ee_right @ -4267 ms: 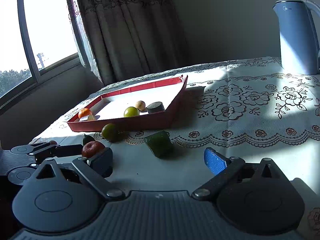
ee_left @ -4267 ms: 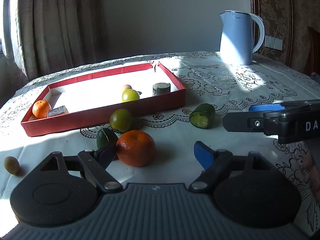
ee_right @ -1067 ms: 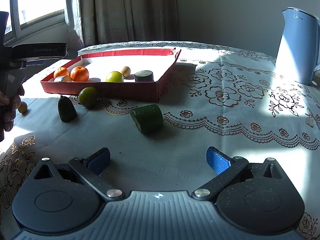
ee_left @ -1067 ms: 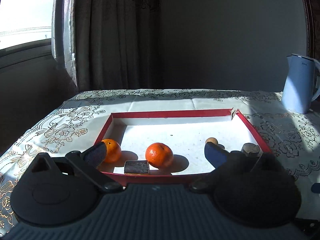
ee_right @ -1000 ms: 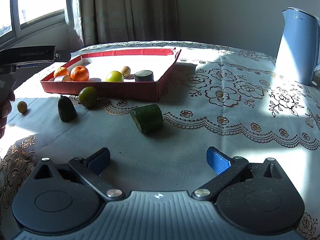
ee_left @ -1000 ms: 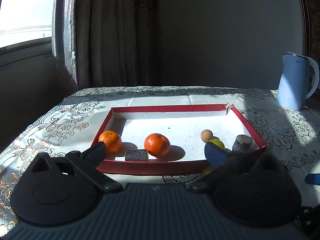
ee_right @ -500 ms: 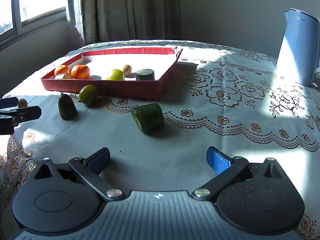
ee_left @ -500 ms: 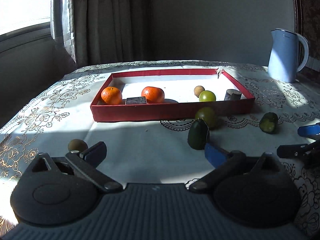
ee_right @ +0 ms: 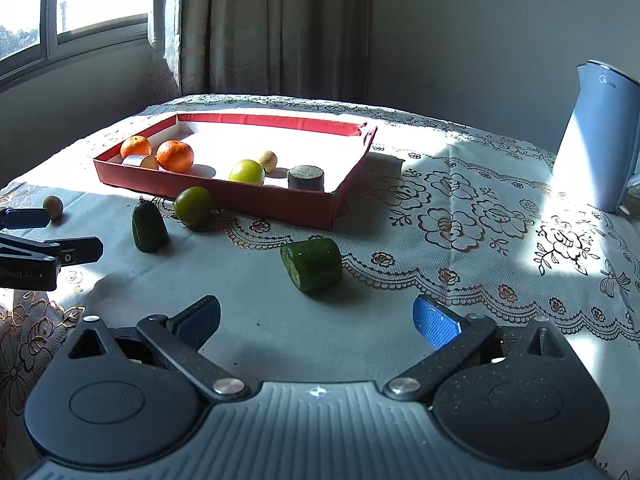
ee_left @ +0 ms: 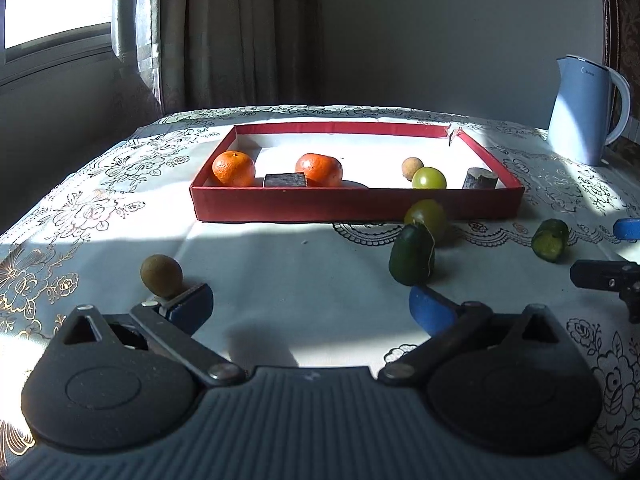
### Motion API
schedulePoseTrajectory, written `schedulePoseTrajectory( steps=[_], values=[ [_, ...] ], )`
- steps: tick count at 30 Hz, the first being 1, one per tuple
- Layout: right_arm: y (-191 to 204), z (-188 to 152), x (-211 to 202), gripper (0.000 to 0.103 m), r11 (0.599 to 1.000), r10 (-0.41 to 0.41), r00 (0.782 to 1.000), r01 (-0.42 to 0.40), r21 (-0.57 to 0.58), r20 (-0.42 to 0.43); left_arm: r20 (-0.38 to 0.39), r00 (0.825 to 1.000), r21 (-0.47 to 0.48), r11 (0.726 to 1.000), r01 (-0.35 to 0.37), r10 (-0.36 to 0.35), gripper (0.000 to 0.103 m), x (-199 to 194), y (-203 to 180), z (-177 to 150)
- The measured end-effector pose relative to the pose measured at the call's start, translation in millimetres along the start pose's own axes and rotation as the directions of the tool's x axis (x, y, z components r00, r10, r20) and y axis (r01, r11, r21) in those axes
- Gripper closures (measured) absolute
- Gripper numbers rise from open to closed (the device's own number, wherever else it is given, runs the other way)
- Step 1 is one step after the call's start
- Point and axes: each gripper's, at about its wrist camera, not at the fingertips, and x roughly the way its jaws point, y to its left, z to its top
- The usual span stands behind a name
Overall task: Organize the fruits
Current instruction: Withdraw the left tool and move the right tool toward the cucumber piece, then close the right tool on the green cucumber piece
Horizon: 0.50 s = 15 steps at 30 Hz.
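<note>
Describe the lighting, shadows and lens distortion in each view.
Left wrist view: hard sunlight washes out the red tray floor and near tablecloth; fisheye bends the edges. Right wrist view: the window is overexposed, the cut cucumber piece casts a soft shadow, the kettle leans from distortion.

We lose the right claw (ee_left: 616,256) at the left wrist view's right edge. The tray's (ee_left: 356,204) near wall hides the dark block's (ee_left: 285,180) base, and the kettle's (ee_right: 604,136) handle is cut off too.

Sunlit window (ee_right: 80,8) w/ curtain (ee_right: 272,28), grey wall (ee_left: 440,32), lace tablecloth (ee_right: 480,216)
</note>
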Motion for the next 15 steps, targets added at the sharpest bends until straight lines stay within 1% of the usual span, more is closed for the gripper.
schedulePoseTrajectory(
  steps=[2, 6, 10, 15],
  values=[
    [2, 6, -4, 0.000, 1.000, -0.012, 1.000, 0.012, -0.018, 0.027, -0.015, 1.000, -0.024, 1.000, -0.005, 0.005, 0.000, 2, 3, 0],
    [2, 13, -6, 0.000, 1.000, -0.008, 0.999, 0.010, -0.029, 0.054, -0.034, 0.999, -0.060, 0.998, -0.011, 0.009, 0.000, 5, 8, 1],
    [1, 16, -2, 0.000, 0.999, -0.018, 0.998, 0.020, -0.038, 0.058, -0.043, 0.999, -0.080, 0.997, -0.008, 0.005, 0.000, 6, 12, 0],
    [-5, 16, 9, 0.000, 0.998, -0.030, 0.998, 0.033, -0.047, 0.057, -0.045, 0.999, -0.081, 0.997, -0.006, 0.002, 0.000, 6, 12, 0]
  ],
)
